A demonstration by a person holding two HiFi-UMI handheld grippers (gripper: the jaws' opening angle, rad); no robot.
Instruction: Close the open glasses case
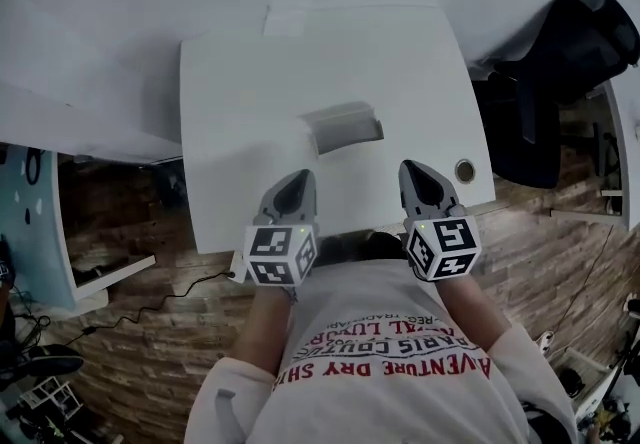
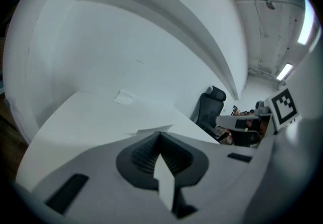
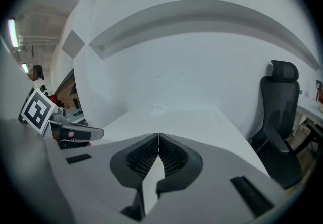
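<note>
Head view gives us the glasses case [image 1: 343,126] plainly, lying mid-desk [image 1: 230,82], just ahead of left claw [image 1: 297,177] and right claw [image 1: 415,170]; its contents cannot be made out. Gripper views: each claw pressed together, holding nothing.
</note>
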